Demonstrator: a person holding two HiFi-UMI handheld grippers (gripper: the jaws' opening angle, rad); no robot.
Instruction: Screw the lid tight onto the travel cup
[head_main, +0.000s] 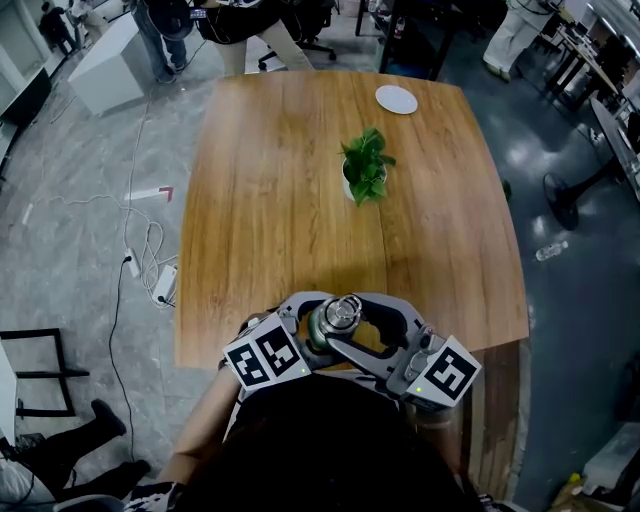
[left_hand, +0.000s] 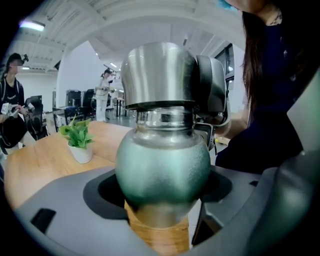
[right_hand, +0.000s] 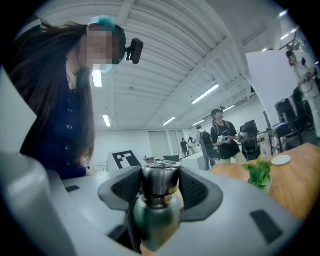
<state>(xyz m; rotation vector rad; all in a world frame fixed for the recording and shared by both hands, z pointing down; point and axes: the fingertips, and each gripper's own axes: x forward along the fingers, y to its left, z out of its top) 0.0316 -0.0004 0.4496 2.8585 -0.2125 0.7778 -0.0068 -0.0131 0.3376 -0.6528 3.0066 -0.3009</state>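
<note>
One travel cup (left_hand: 162, 170) (with one lid (left_hand: 160, 75)), one potted plant (head_main: 365, 170), one plate (head_main: 396, 99), one table (head_main: 270, 200).

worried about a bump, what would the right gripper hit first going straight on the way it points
The lid, gripped in its jaws on the travel cup; behind it, probably the marker cube of the left gripper, though depth is unclear.

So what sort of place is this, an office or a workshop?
Probably an open-plan lab or workshop: a wooden table on a bare grey floor, a power strip lying out there, ceiling strip lights, and people standing among equipment.
</note>
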